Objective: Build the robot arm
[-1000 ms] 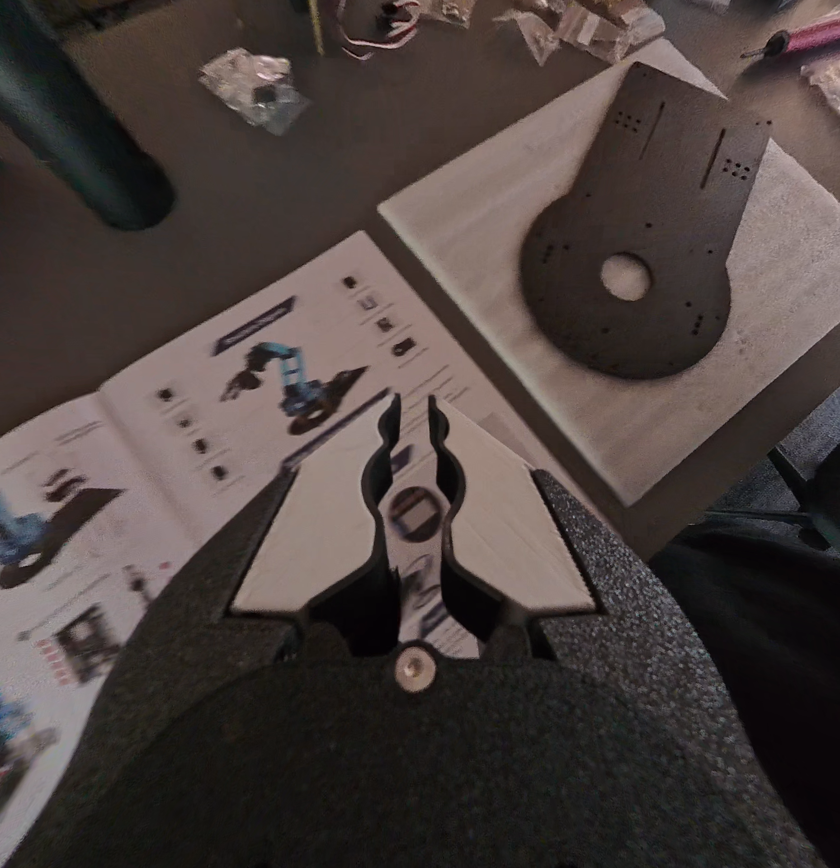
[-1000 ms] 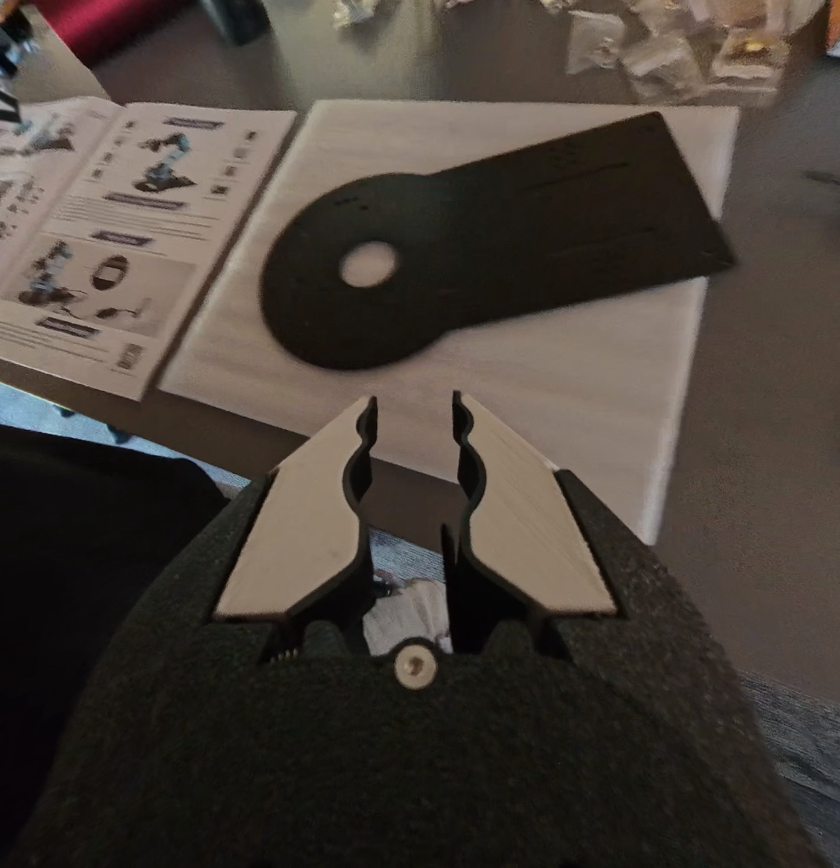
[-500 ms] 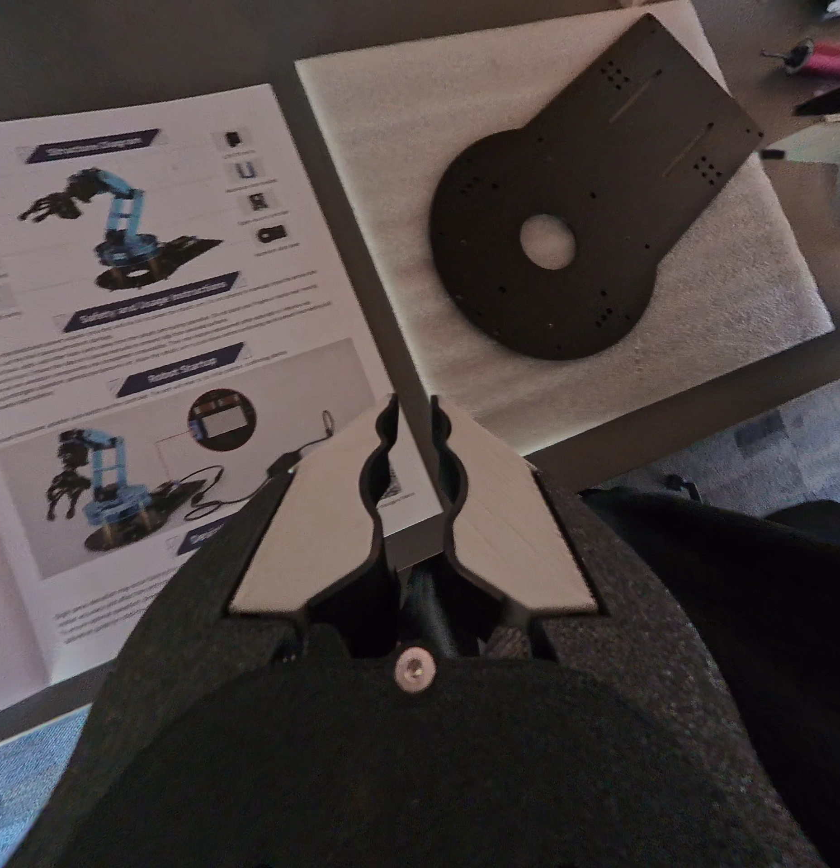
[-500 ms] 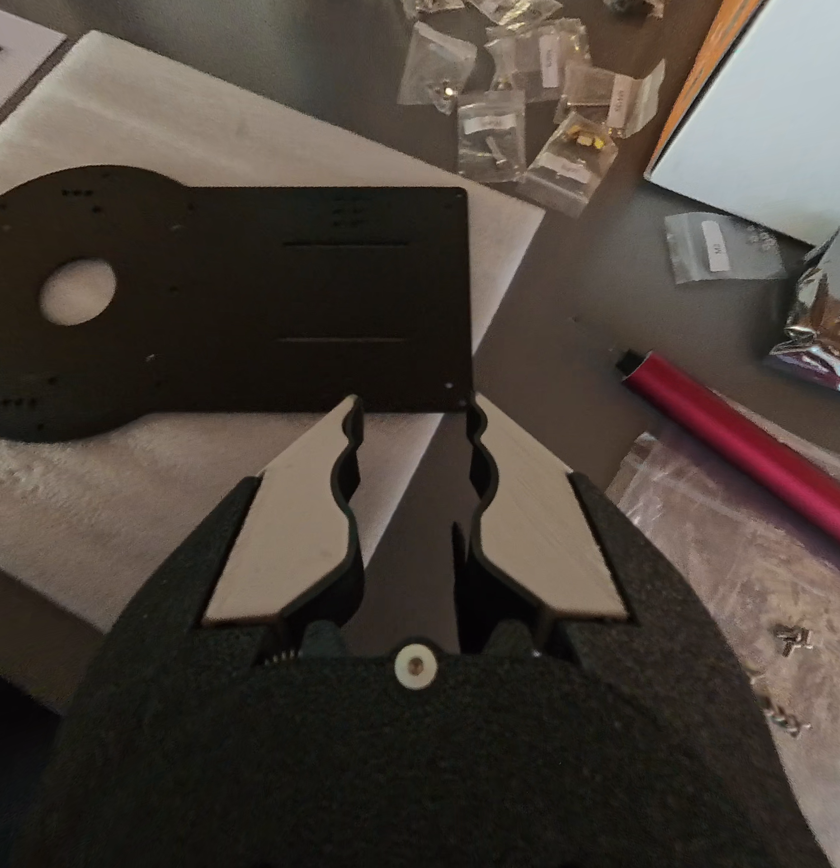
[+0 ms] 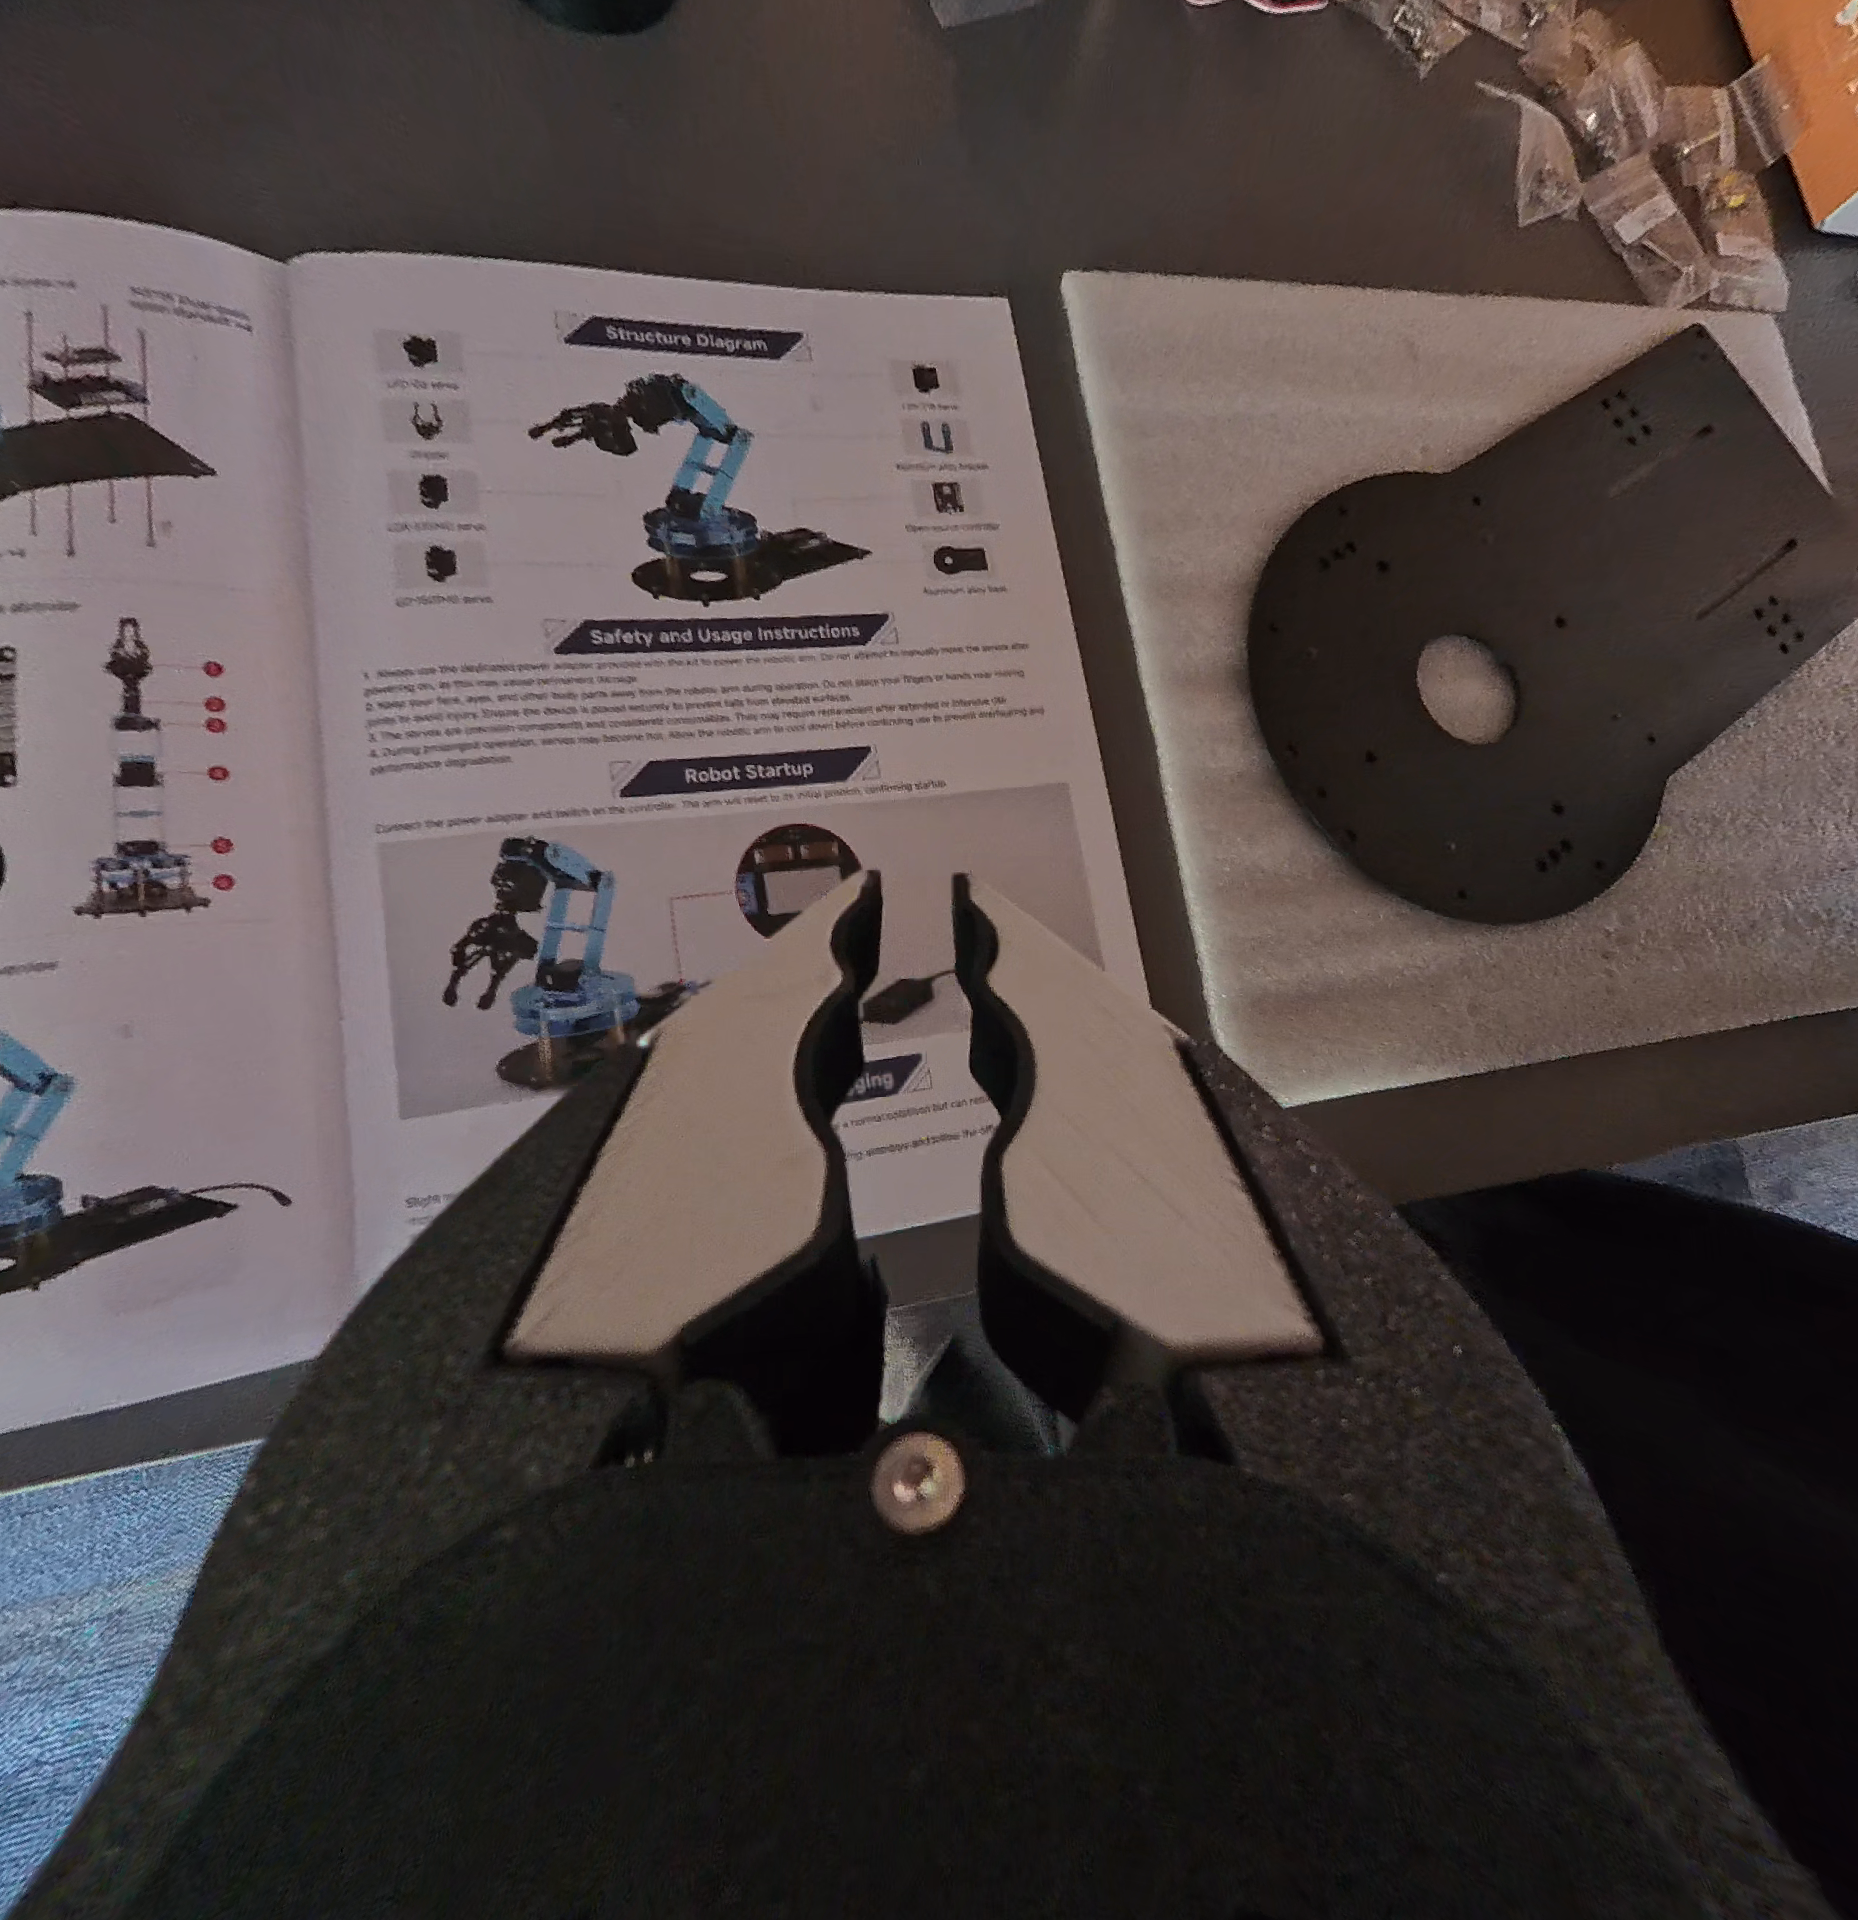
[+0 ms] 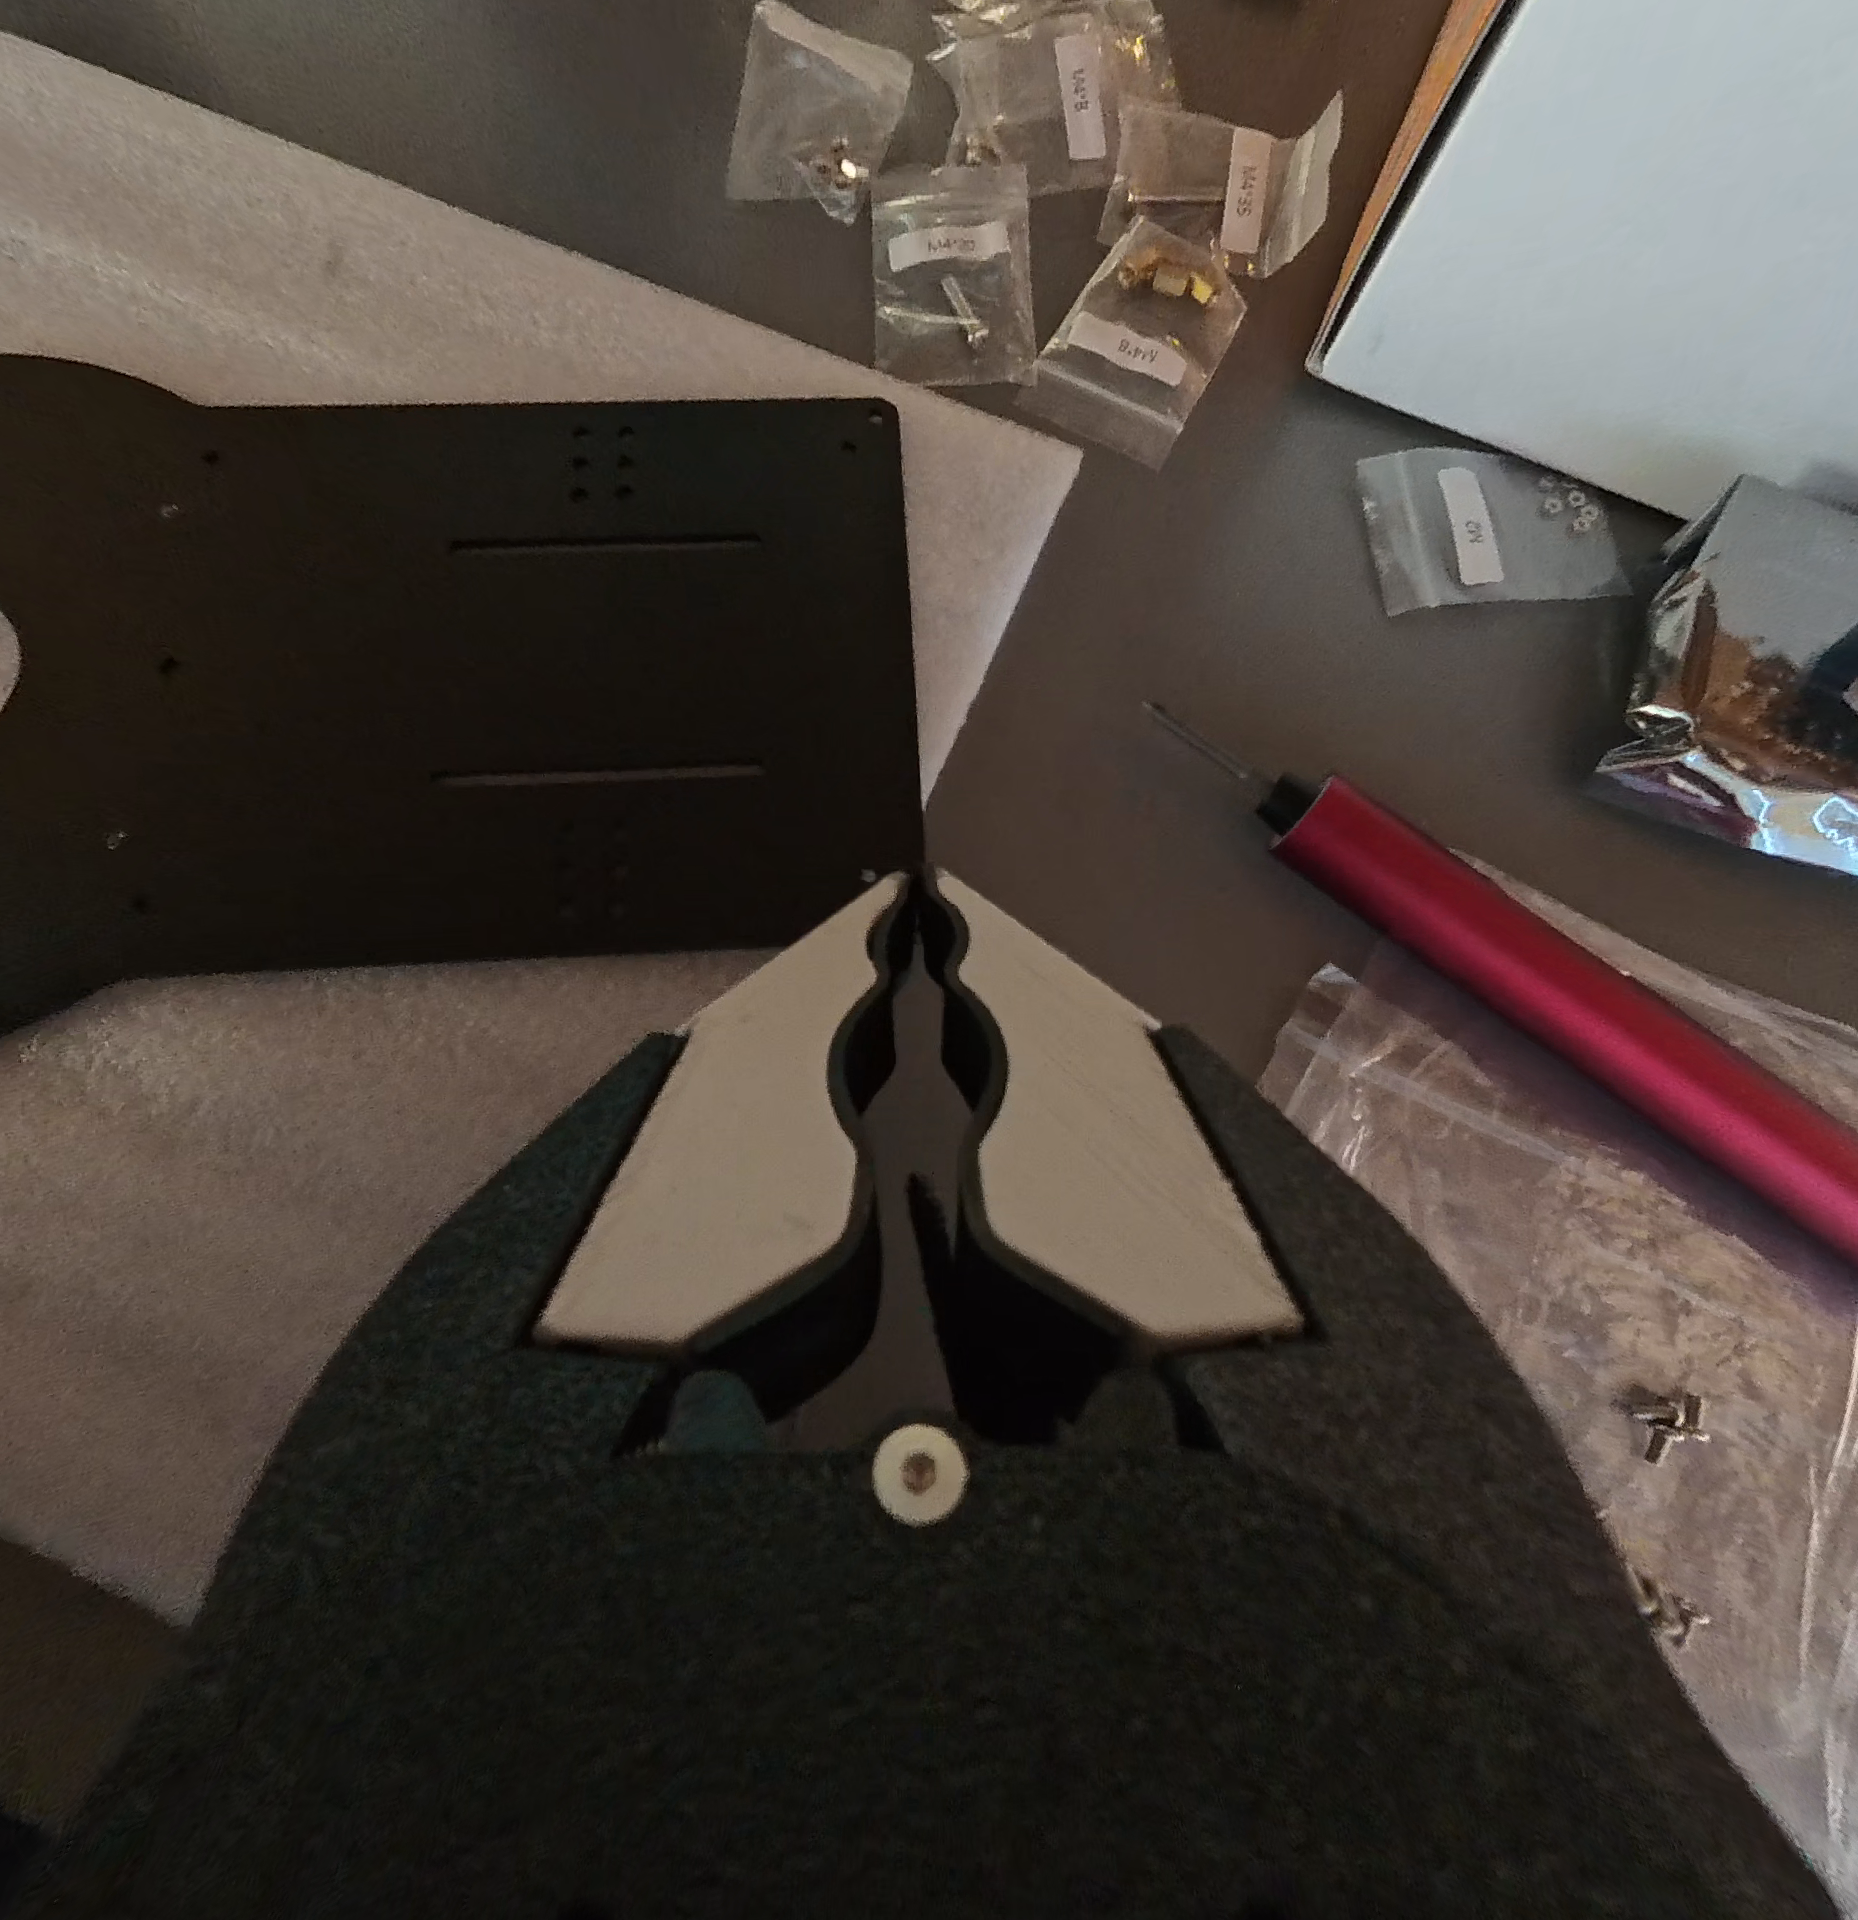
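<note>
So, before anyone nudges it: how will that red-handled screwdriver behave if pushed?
The red-handled screwdriver looks round and smooth, so it would probably roll on the bare table. Its handle seems rigid metal, likely slippery. The thin tip looks bendable.

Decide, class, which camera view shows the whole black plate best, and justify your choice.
The left wrist view: there the black plate lies almost whole on the white foam sheet, with its round end and centre hole visible. The right wrist view shows mostly its rectangular end, the round end cropped, with the right gripper shut on the plate's corner.
</note>
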Tool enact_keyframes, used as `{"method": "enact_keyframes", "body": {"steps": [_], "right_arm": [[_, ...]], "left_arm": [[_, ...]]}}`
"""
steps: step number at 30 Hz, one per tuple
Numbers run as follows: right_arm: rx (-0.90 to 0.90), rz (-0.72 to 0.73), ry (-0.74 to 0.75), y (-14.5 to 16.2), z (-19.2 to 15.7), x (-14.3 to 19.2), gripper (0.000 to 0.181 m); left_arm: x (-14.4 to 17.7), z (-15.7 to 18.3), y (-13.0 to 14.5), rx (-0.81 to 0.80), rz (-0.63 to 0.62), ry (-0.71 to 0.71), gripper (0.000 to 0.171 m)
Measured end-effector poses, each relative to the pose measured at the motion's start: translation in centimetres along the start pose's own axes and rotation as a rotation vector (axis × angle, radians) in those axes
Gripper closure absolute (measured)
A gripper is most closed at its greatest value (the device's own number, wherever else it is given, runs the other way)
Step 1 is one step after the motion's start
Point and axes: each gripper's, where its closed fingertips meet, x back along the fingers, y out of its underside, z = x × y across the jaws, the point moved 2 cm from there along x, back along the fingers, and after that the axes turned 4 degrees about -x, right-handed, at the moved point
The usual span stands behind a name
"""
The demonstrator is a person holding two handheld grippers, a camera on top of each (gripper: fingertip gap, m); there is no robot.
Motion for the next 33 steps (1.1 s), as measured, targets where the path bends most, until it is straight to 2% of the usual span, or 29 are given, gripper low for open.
{"method": "enact_keyframes", "body": {"steps": [7,10,15,19,23,33], "right_arm": [[-0.036,0.004,-0.003,0.1,0.3,0.3,0.181],[-0.019,-0.045,-0.032,0.7,-0.4,-0.2,0.181],[0.007,0.007,-0.031,-1.7,-0.8,-0.4,0.181],[0.061,0.012,-0.051,-4.9,-1.8,-3.4,0.181],[0.048,0.006,-0.043,-7.6,-1.3,-6.5,0.181],[0.149,-0.053,-0.026,-8.0,-1.9,-9.0,0.181]], "left_arm": [[-0.1,-0.7,-0.5,-0.009,0.017,-0.003,0.159],[-0.3,-0.8,-0.8,-0.014,0.020,0.003,0.159],[-0.1,-1.5,-1.4,-0.023,0.033,-0.004,0.159],[0.1,-2.2,-1.5,-0.016,0.040,-0.007,0.158],[0.5,-2.9,-1.5,-0.014,0.046,-0.019,0.159],[0.6,-5.0,-0.2,0.049,0.049,-0.042,0.158]]}}
